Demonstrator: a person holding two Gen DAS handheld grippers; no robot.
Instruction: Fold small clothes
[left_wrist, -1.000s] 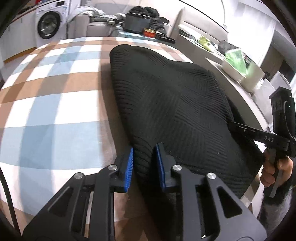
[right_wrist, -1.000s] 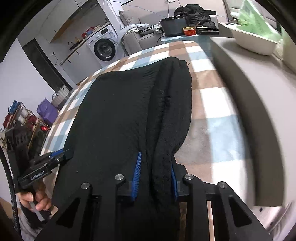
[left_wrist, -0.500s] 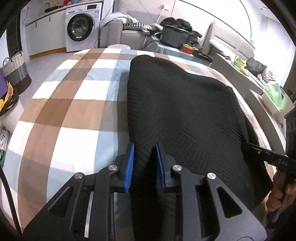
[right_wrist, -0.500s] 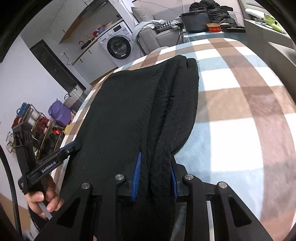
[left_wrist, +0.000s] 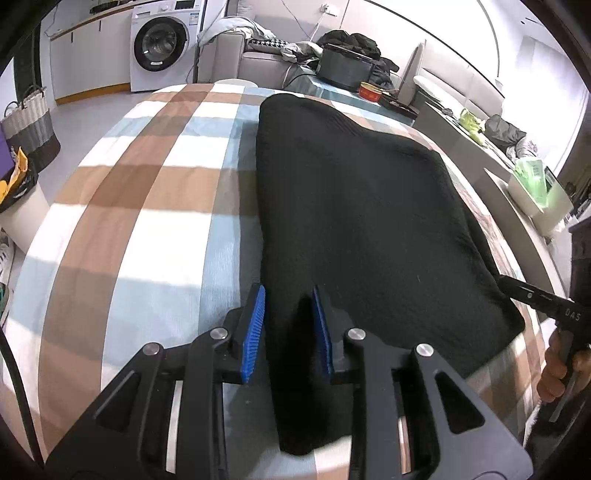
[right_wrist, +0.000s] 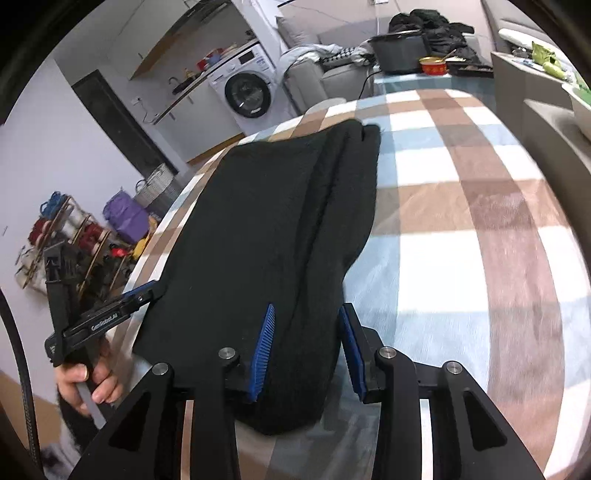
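Left wrist view shows my left gripper (left_wrist: 288, 330) with its blue fingers (left_wrist: 253, 332) set apart a little more than half a second ago, the near left corner of the black sweater (left_wrist: 354, 221) still bunched between them. The cloth fills the gap but looks slack, so I judge this grip is loosening rather than biting; I cannot say for sure that the pads have let go. The sweater lies flat along the checked blanket (left_wrist: 147, 206), its far end toward the sofa, and in this view my right gripper (left_wrist: 517, 291) meets its near right corner.

From the right wrist view, my right gripper (right_wrist: 306, 350) has opened too: its fingers (right_wrist: 264, 343) stand wider than before, and the thick fold of the sweater (right_wrist: 266, 229) sits loosely in the gap, close to the left pad and with the blanket (right_wrist: 461, 221) showing by the right one. Across the cloth my left gripper (right_wrist: 144, 295) is at the other near corner. A long ridge runs up the right side of the garment where one layer lies over another.

I take this to mean the near edge has just been laid down and smoothed, and both hands are freeing it. The next fold calls for a fresh hold, probably along one side or at the far end. The risk is a corner dragging along as I draw back.
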